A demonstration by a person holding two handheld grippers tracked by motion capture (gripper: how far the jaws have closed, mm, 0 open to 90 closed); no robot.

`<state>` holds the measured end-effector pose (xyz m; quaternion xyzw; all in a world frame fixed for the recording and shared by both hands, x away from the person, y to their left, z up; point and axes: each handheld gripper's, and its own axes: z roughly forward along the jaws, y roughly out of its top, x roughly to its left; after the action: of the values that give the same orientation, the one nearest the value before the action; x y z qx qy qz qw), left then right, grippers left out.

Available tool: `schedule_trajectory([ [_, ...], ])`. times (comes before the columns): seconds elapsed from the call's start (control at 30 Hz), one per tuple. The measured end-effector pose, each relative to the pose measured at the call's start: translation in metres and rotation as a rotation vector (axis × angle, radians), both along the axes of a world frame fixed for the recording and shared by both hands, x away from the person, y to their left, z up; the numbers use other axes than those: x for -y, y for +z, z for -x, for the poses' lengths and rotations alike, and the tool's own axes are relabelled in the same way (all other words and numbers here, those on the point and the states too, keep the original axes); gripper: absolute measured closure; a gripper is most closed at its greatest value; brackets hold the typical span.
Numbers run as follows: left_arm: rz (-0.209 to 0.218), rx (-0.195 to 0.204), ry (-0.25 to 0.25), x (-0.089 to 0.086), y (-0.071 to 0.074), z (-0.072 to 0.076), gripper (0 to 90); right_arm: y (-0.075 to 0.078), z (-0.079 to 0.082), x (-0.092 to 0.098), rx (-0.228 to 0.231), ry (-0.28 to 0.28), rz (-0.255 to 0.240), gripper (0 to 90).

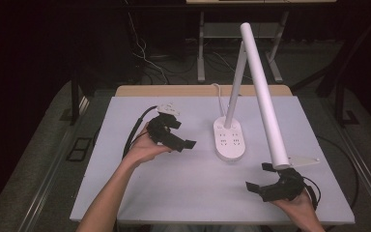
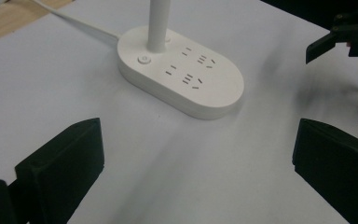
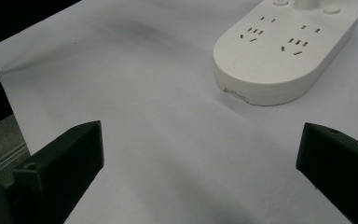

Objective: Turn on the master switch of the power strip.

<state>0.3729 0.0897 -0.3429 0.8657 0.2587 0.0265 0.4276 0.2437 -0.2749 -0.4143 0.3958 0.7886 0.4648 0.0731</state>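
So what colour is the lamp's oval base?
White lamp base, clearest in the left gripper view.

Overall light: dim room, only the bench [image 1: 174, 193] is well lit, from above
Background: floor and walls around the bench fall almost into black in the high view
Shadows: soft grey smudges on the bench beside the lamp base [image 2: 182, 74], no hard edges
Glare: none; the lamp arm [image 1: 263, 96] is the brightest part, nearly washed out
Focus: high view a little soft and grainy; in both gripper views the near black jaws are blurred
Colour: a cool, slightly violet tint on the white surface
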Motion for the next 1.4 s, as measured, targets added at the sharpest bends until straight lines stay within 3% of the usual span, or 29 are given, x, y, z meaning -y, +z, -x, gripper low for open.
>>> schedule_trajectory([
  [0.7,-0.007,0.002,-0.004,0.019,0.003,-0.033,1.3,0.001,0.0,0.001,-0.001,0.005,0.001,0.1],
  [1.4,0.01,-0.008,0.04,0.042,-0.001,-0.061,2.6,0.001,0.001,0.001,-0.004,0.004,-0.001,0.2],
])
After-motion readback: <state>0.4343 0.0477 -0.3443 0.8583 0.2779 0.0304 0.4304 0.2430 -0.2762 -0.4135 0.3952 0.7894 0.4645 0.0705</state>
